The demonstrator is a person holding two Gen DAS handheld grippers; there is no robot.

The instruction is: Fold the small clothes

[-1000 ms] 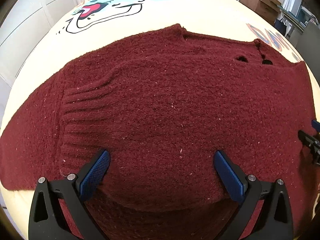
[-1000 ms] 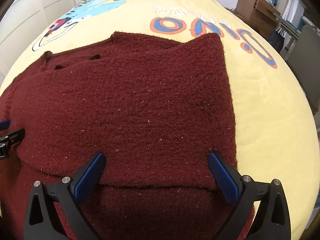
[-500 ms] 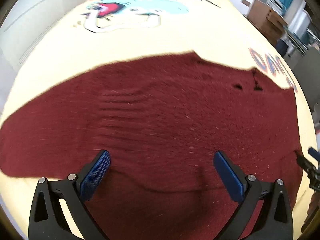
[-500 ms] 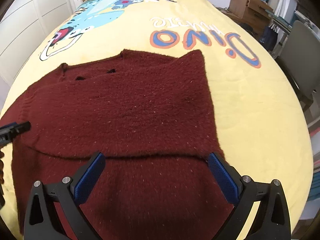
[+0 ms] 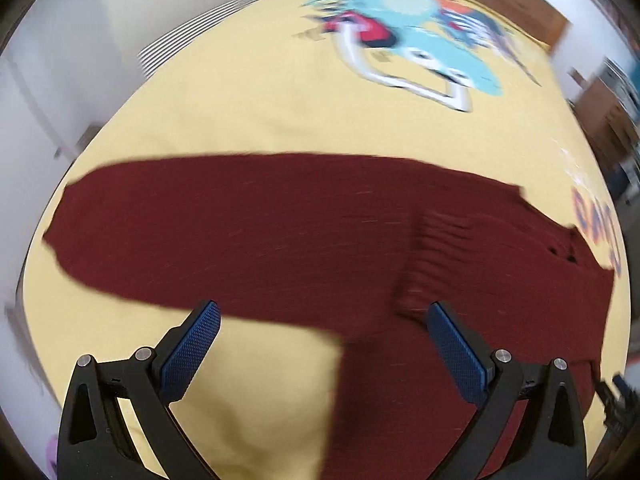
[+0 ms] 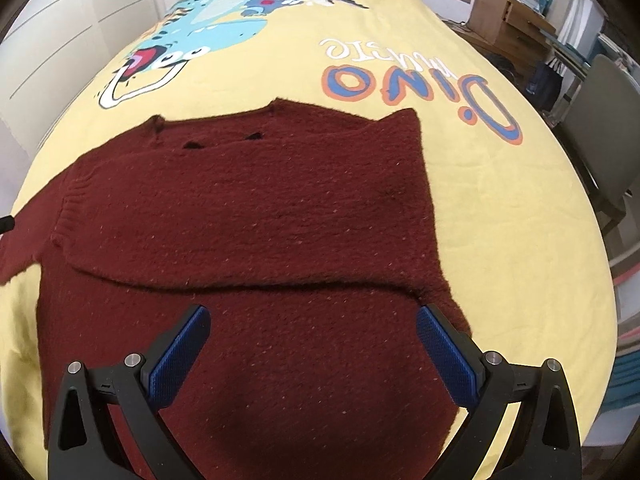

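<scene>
A dark red knit sweater [image 6: 256, 216] lies flat on a yellow bedspread [image 6: 500, 200]. Its right sleeve is folded across the chest, with the cuff at the left. In the blurred left wrist view the sweater [image 5: 280, 240] shows its left sleeve stretched out to the left. My left gripper [image 5: 324, 344] is open and empty, above the bedspread just below that sleeve. My right gripper [image 6: 312, 344] is open and empty, above the sweater's lower body.
The bedspread carries a blue dinosaur print [image 6: 208, 24] and coloured lettering [image 6: 420, 80] beyond the sweater. A grey chair [image 6: 600, 128] and wooden furniture [image 6: 508, 16] stand right of the bed. White wardrobe doors [image 6: 60, 40] stand at the left.
Both grippers have pulled back from the sweater. The left one has swung left, bringing the outstretched left sleeve into view. The right view now shows more of the sweater's lower body.
</scene>
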